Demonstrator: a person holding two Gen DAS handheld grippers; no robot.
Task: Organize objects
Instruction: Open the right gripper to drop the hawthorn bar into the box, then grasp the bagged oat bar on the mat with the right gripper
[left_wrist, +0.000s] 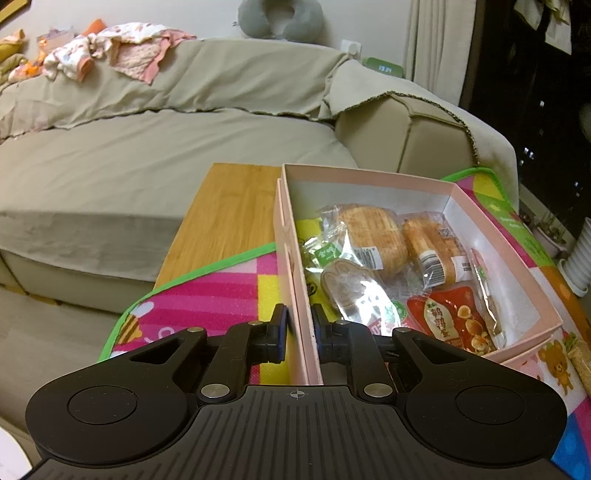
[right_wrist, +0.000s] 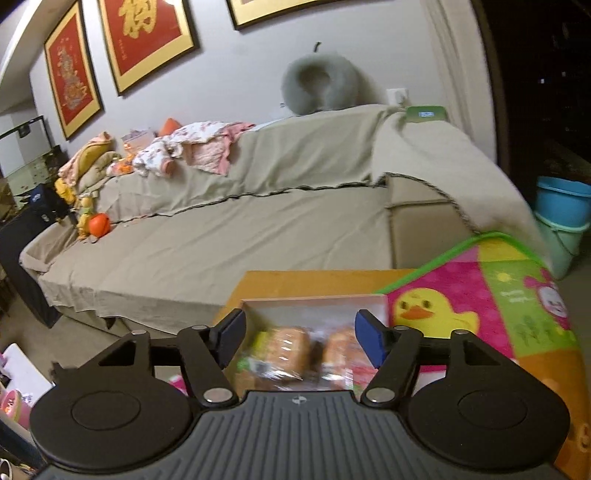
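An open pink cardboard box (left_wrist: 369, 177) lies on a colourful play mat. Inside it are two wrapped bread loaves (left_wrist: 373, 236), a paw-shaped biscuit packet (left_wrist: 351, 288) and a red snack packet (left_wrist: 454, 321). My left gripper (left_wrist: 299, 317) is shut on the box's left wall, one pad outside and one inside. In the right wrist view the same box (right_wrist: 314, 304) shows blurred below my right gripper (right_wrist: 299, 332). That gripper stands open above the bread loaves (right_wrist: 288, 350), and its blue pads (right_wrist: 369, 339) touch nothing.
The mat (left_wrist: 221, 291) covers part of a low wooden table (left_wrist: 229, 206). A beige covered sofa (right_wrist: 221, 236) stands behind it, with clothes (right_wrist: 192, 147) and a grey neck pillow (right_wrist: 317, 85) on its back. Blue and green buckets (right_wrist: 561, 206) stand at the right.
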